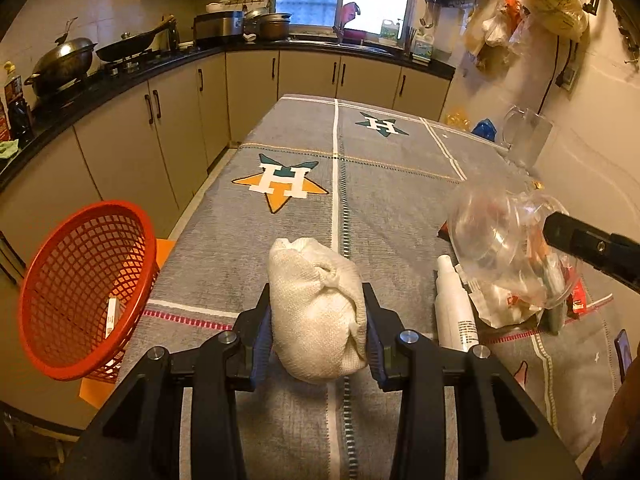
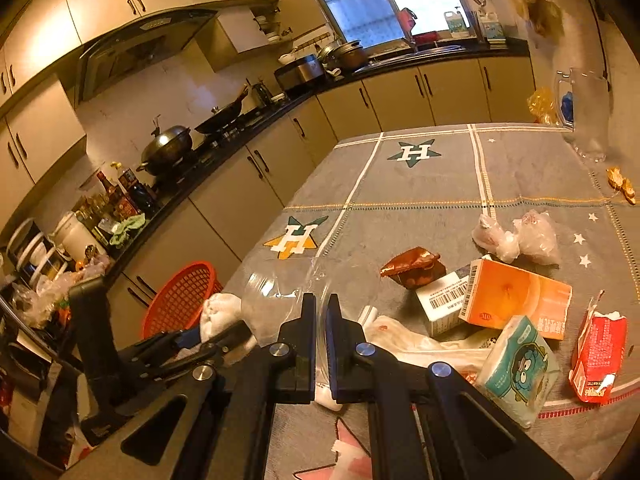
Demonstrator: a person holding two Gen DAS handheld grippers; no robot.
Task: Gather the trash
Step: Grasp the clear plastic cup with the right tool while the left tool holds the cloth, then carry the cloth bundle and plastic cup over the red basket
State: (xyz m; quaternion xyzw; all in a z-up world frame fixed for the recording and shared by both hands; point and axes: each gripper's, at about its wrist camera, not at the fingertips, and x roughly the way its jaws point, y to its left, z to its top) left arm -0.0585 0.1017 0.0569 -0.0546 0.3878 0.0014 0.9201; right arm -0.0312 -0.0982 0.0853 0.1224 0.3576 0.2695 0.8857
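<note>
My left gripper (image 1: 317, 297) is shut on a crumpled white paper wad (image 1: 320, 320), held a little above the grey tablecloth (image 1: 304, 148). A red mesh basket (image 1: 86, 288) stands just left of it, off the table's edge, with a small box inside. My right gripper (image 2: 320, 301) is shut on the thin rim of a clear plastic container (image 2: 276, 296), lifted over the trash pile. In the left wrist view that container (image 1: 500, 236) hangs at the right from the right gripper (image 1: 560, 230). The right wrist view shows the left gripper (image 2: 192, 342) with the wad (image 2: 218, 312) beside the basket (image 2: 180, 300).
On the table near my right gripper lie an orange box (image 2: 516, 296), a barcode box (image 2: 444, 300), a brown wrapper (image 2: 414, 266), a tissue pack (image 2: 516, 368), a red carton (image 2: 596, 356) and plastic bags (image 2: 520, 236). A white bottle (image 1: 456, 308) lies there too. A glass jug (image 1: 528, 136) stands far right.
</note>
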